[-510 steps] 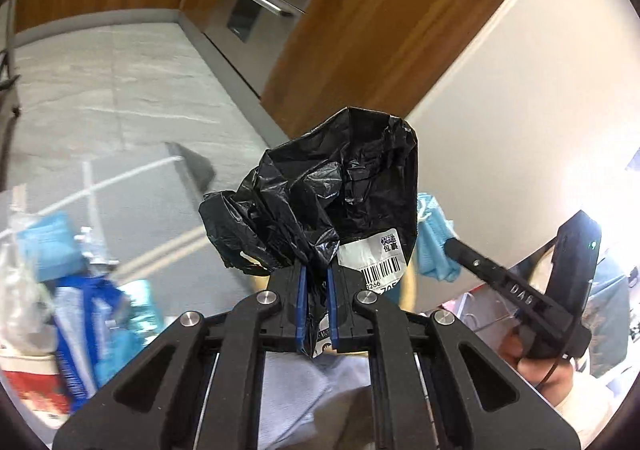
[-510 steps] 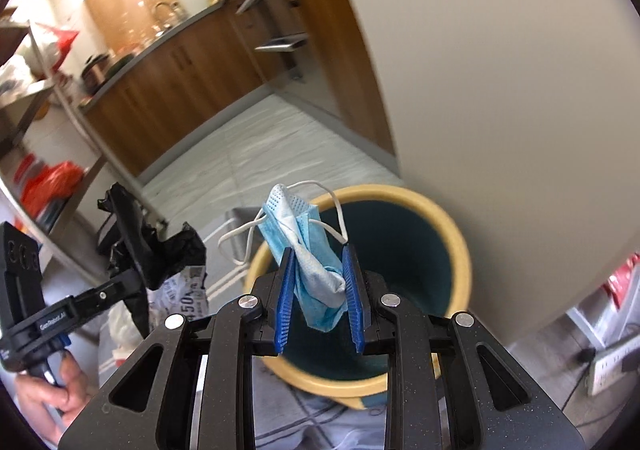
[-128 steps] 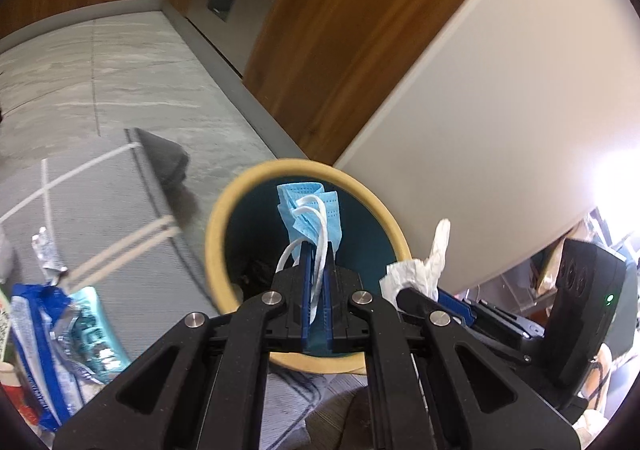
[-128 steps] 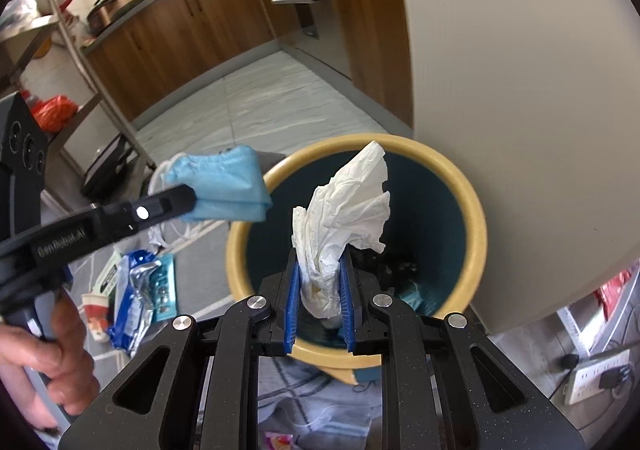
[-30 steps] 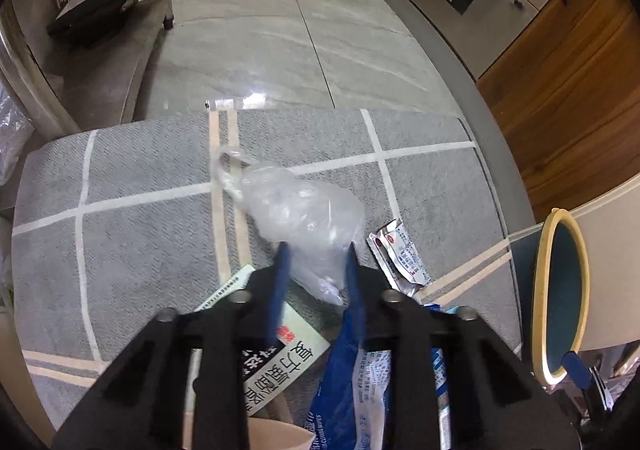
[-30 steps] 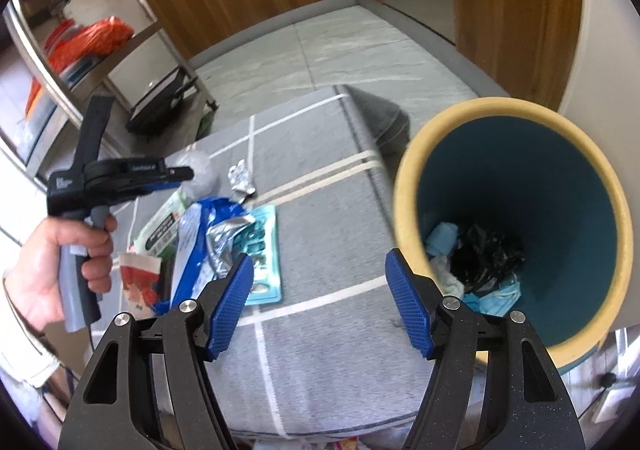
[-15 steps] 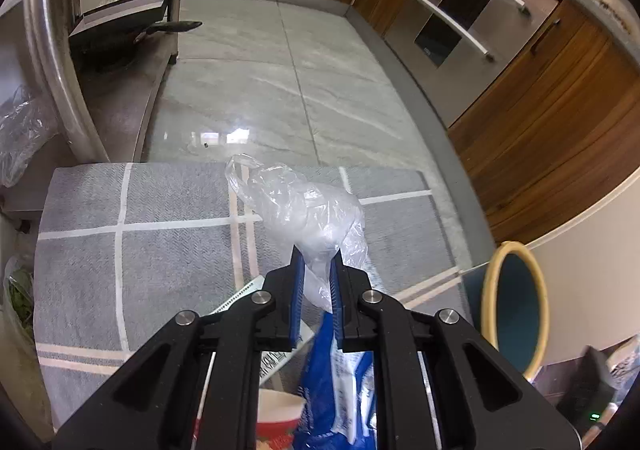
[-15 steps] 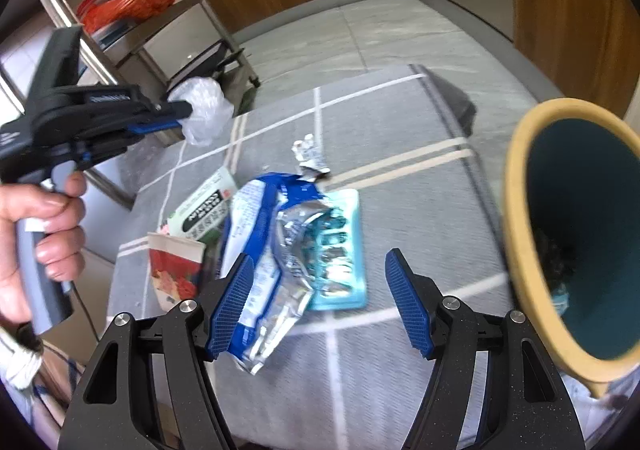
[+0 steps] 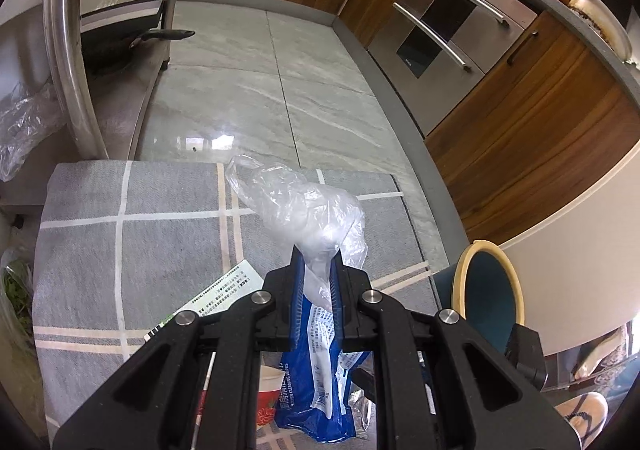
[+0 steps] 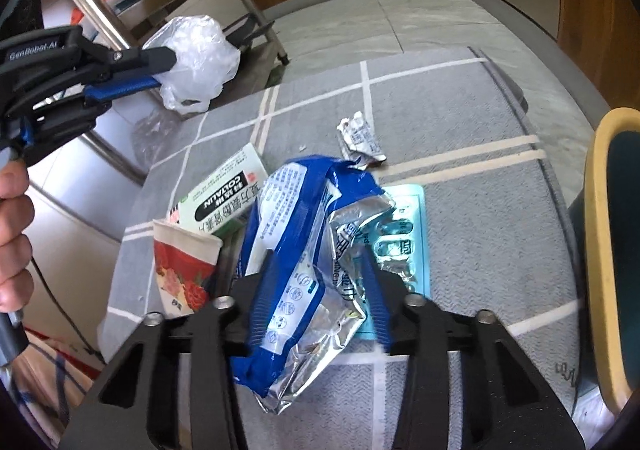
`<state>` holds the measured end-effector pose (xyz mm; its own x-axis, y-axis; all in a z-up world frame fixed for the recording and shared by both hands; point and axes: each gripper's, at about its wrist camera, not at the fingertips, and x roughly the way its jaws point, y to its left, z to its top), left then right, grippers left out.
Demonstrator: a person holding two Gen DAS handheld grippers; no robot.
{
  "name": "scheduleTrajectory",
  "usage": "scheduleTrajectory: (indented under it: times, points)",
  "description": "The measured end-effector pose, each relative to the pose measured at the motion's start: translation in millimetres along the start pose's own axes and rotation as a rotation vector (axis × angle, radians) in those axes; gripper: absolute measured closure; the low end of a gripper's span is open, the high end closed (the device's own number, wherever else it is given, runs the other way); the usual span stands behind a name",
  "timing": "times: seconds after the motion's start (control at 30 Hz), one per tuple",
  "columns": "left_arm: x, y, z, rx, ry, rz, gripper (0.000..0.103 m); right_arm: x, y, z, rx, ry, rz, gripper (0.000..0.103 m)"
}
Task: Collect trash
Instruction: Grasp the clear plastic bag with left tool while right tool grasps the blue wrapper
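Wrapper (image 10: 304,250) on rug (image 10: 480,234), over blister pack (image 10: 408,226); box (image 10: 224,189) and cup (image 10: 184,262) left, bin (image 10: 600,250) right, crumpled packet (image 10: 360,141) behind.

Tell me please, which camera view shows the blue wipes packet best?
The right wrist view: the blue wipes packet lies between the right gripper jaws, with its blue print and silver inside exposed. In the left wrist view the left gripper and its clear plastic bag cover most of it.
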<state>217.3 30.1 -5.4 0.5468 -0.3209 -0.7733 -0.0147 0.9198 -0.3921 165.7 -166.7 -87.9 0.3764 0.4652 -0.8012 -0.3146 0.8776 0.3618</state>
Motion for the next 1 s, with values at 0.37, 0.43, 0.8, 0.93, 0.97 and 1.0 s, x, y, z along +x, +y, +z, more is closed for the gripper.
scheduleTrajectory:
  times: [0.37,0.43,0.8,0.93,0.97,1.0]
  points:
    - [3,4,3,-0.032,-0.004,-0.014,0.092,-12,-2,0,0.003,-0.026,0.043,0.094]
    - [3,5,3,-0.038,-0.008,-0.017,0.092,-18,-1,1,0.003,-0.036,0.050,0.095]
    - [-5,0,4,-0.048,-0.043,-0.036,0.092,-66,-5,5,0.000,-0.143,0.046,0.099]
    - [-5,-4,5,-0.050,-0.045,-0.044,0.092,-78,-7,5,-0.003,-0.170,0.033,0.099]
    - [-5,-5,5,-0.049,-0.046,-0.048,0.092,-82,-8,5,-0.003,-0.177,0.031,0.099]
    - [-5,-7,5,-0.045,-0.047,-0.050,0.092,-87,-9,5,-0.001,-0.186,0.029,0.099]
